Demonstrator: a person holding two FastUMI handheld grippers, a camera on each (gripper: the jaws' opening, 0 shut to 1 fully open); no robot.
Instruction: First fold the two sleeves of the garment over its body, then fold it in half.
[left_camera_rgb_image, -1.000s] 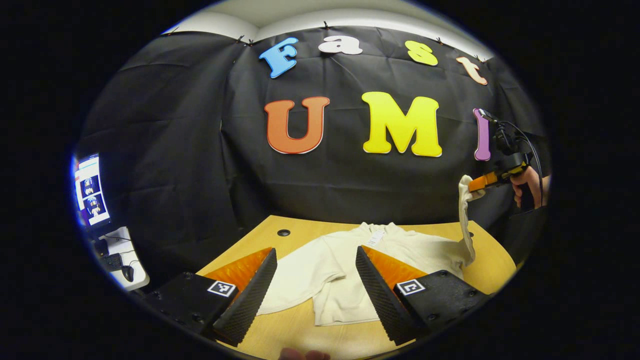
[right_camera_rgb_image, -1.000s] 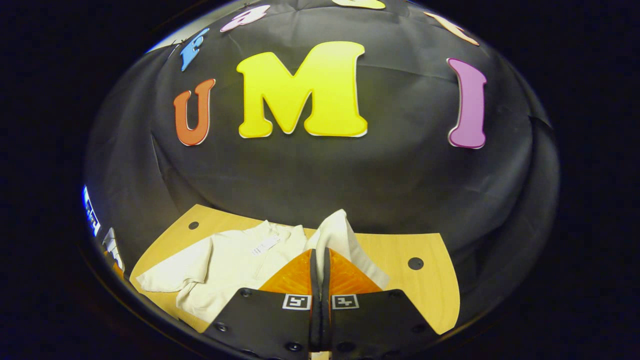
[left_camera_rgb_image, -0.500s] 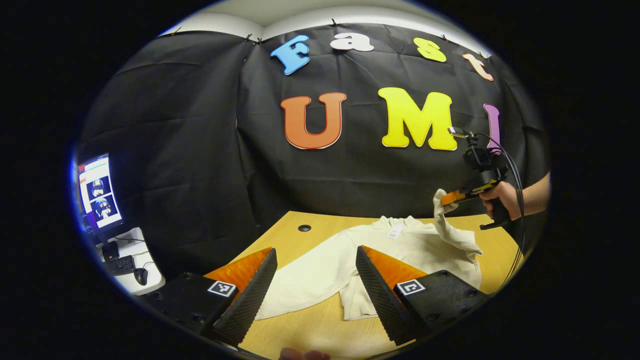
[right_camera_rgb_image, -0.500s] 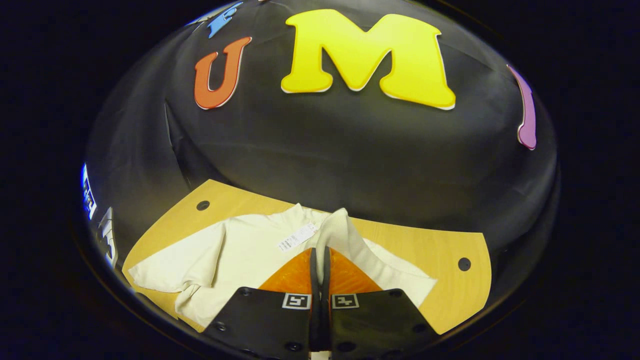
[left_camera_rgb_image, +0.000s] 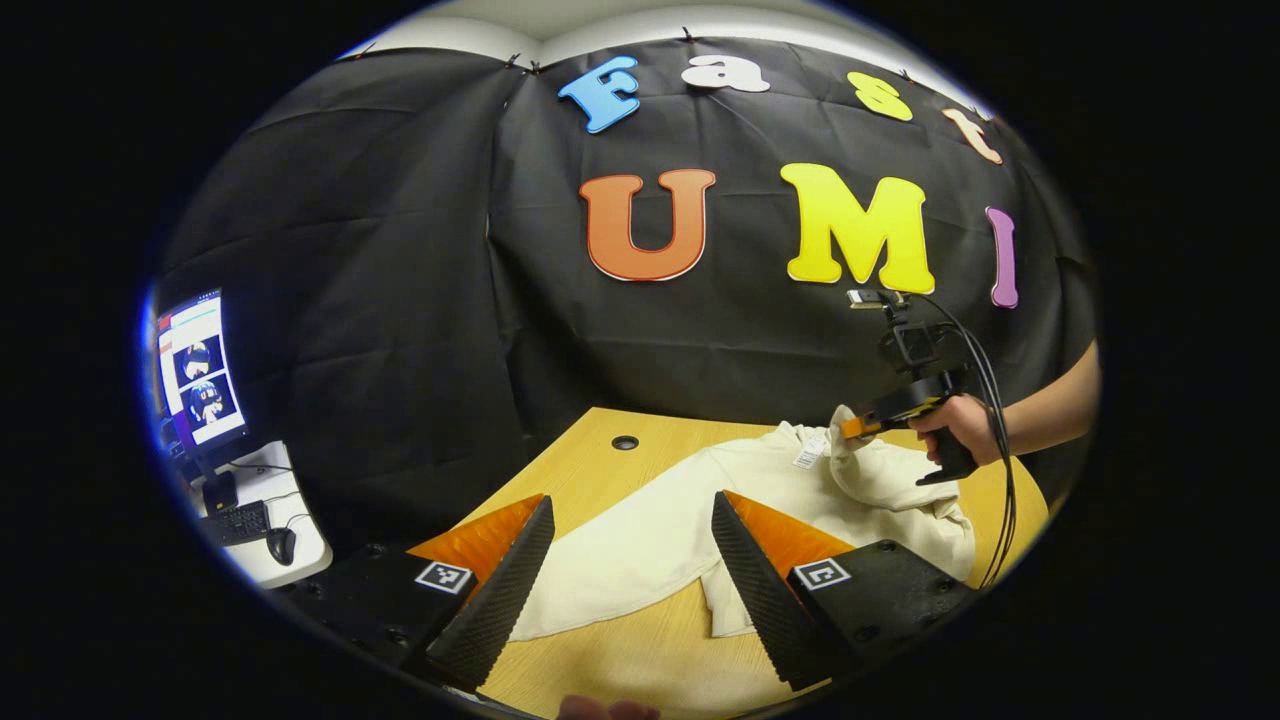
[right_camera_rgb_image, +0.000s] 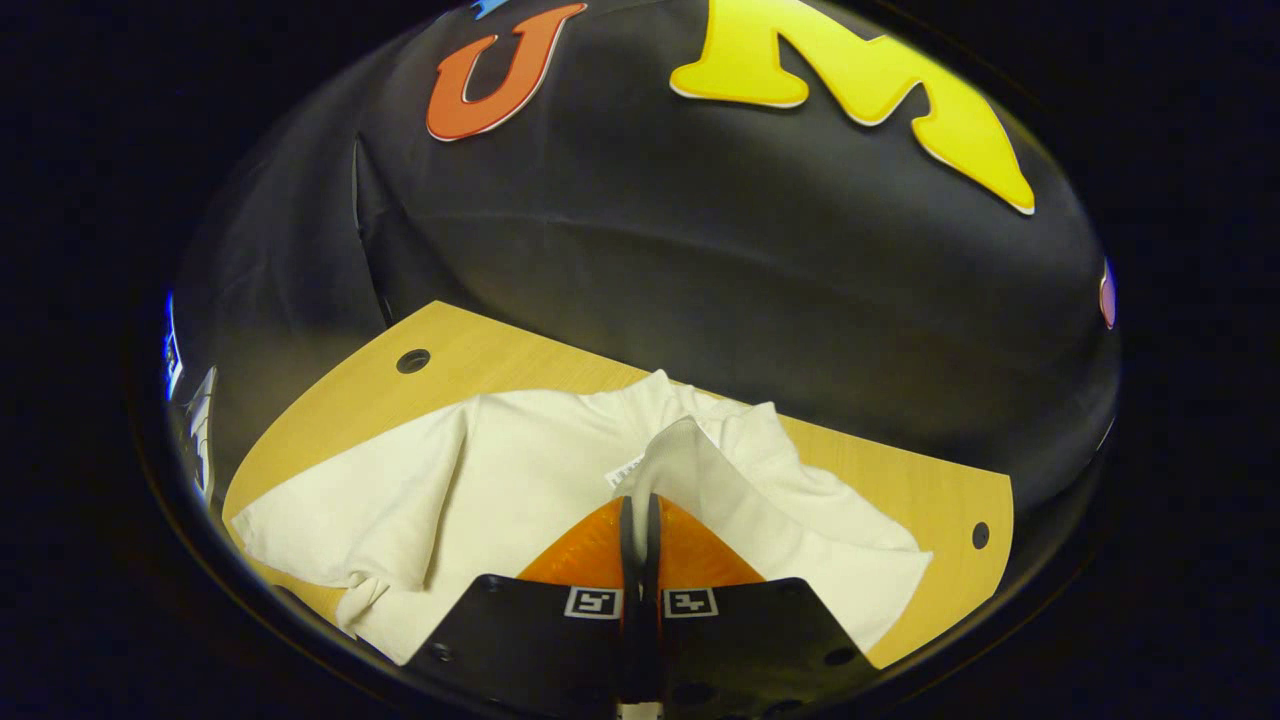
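The cream garment (right_camera_rgb_image: 520, 480) is spread on the wooden surface (right_camera_rgb_image: 870, 480), collar toward the booth wall. Its right sleeve (right_camera_rgb_image: 690, 455) is pinched at the cuff by the right claw (right_camera_rgb_image: 640, 510), closed on it and held above the chest, so the first sleeve fold is judged under way. The cuff needs to be lowered flat and released. The left sleeve (left_camera_rgb_image: 620, 560) is seen outstretched between the parted fingers of the empty left claw (left_camera_rgb_image: 630, 570).

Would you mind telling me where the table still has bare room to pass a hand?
Bare table runs along the back edge, between the garment and the black cloth, and at the far-left corner by the cable hole. Mid-table is crowded: the garment covers it, the right gripper pinching a sleeve over it.
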